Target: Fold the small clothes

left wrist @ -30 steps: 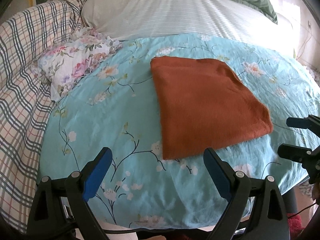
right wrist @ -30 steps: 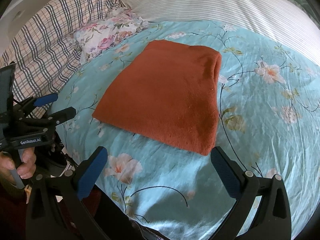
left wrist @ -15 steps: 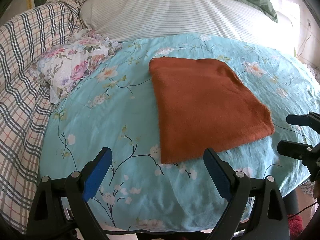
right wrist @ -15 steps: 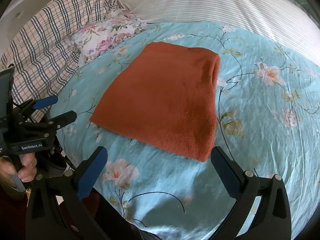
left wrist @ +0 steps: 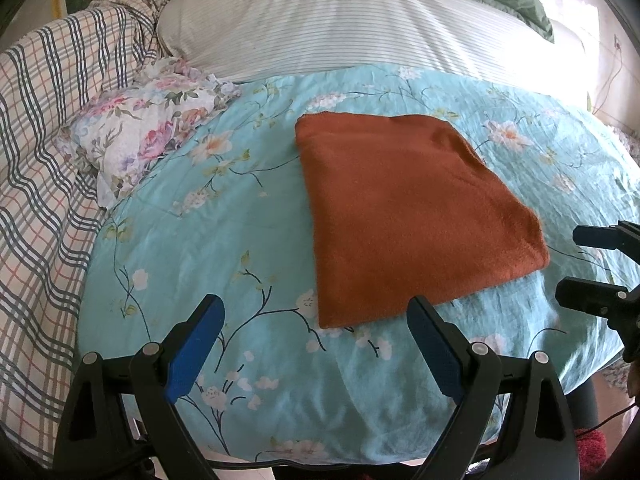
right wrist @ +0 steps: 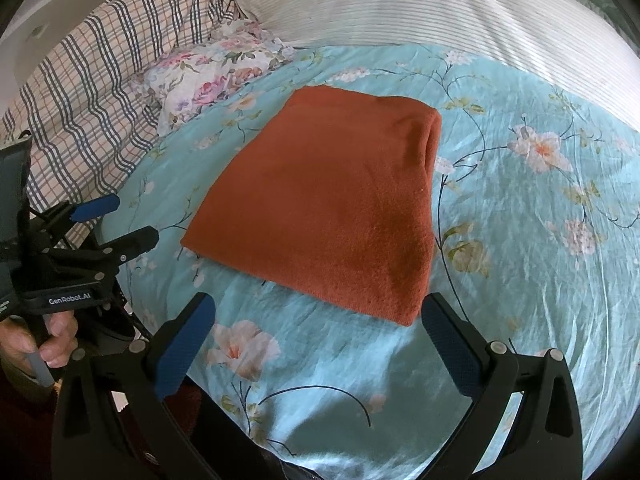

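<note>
Fingers of the left gripper (left wrist: 314,316) are spread wide with nothing between them; blue pads (left wrist: 196,346) face inward. Fingers of the right gripper (right wrist: 320,312) are likewise spread wide and hold nothing. Both grippers hover above the near edge of the floral turquoise sheet (left wrist: 224,232).

Folded rust-orange cloth (left wrist: 404,216) lies flat on the sheet, just ahead of both finger pairs. Its near-left corner sits between the left gripper's fingertips in view; its near-right corner lies just beside the right gripper's right fingertip (right wrist: 434,306).

Beyond the cloth: striped pillow (left wrist: 340,20). Ahead-left of the fingers: flowered fabric (left wrist: 148,136) and plaid bedding (left wrist: 40,152).
</note>
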A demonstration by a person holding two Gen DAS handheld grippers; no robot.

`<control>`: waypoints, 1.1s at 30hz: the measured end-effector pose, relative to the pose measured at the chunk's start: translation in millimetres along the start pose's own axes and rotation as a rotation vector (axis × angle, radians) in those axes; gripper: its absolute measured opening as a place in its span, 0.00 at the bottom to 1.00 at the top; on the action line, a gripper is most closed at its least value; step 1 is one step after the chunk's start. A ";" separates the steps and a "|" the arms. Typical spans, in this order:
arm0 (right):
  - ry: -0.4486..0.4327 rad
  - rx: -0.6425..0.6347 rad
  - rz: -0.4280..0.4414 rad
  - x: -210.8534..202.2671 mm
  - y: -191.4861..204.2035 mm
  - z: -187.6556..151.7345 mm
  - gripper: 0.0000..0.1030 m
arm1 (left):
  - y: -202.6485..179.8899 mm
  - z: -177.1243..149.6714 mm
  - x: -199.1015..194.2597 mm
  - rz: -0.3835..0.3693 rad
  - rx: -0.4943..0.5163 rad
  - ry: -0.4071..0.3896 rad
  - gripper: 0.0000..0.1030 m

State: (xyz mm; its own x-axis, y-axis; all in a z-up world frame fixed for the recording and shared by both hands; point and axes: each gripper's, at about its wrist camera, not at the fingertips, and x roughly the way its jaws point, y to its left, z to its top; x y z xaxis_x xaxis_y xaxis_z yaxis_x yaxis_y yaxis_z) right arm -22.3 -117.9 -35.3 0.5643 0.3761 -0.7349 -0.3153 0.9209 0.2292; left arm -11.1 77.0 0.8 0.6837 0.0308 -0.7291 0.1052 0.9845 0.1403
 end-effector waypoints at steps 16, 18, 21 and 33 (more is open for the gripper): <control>0.000 0.005 -0.001 -0.6 4.2 0.1 1.00 | -2.1 1.7 0.3 -0.005 0.004 0.001 0.90; 0.000 0.004 -0.001 -0.8 4.0 0.0 1.00 | -2.0 1.8 0.1 -0.005 0.003 0.001 0.90; -0.001 0.002 0.001 -0.8 4.2 0.8 1.00 | -1.9 1.7 0.3 -0.006 0.004 -0.001 0.90; -0.002 0.002 0.000 -1.2 5.2 1.0 1.00 | -2.9 3.6 -0.6 -0.004 0.005 -0.002 0.90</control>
State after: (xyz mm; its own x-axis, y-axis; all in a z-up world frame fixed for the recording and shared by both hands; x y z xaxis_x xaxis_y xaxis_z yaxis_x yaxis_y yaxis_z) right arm -23.9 -113.4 -32.6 0.5658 0.3767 -0.7335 -0.3136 0.9210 0.2311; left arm -9.1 73.5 3.3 0.6845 0.0260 -0.7285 0.1120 0.9838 0.1404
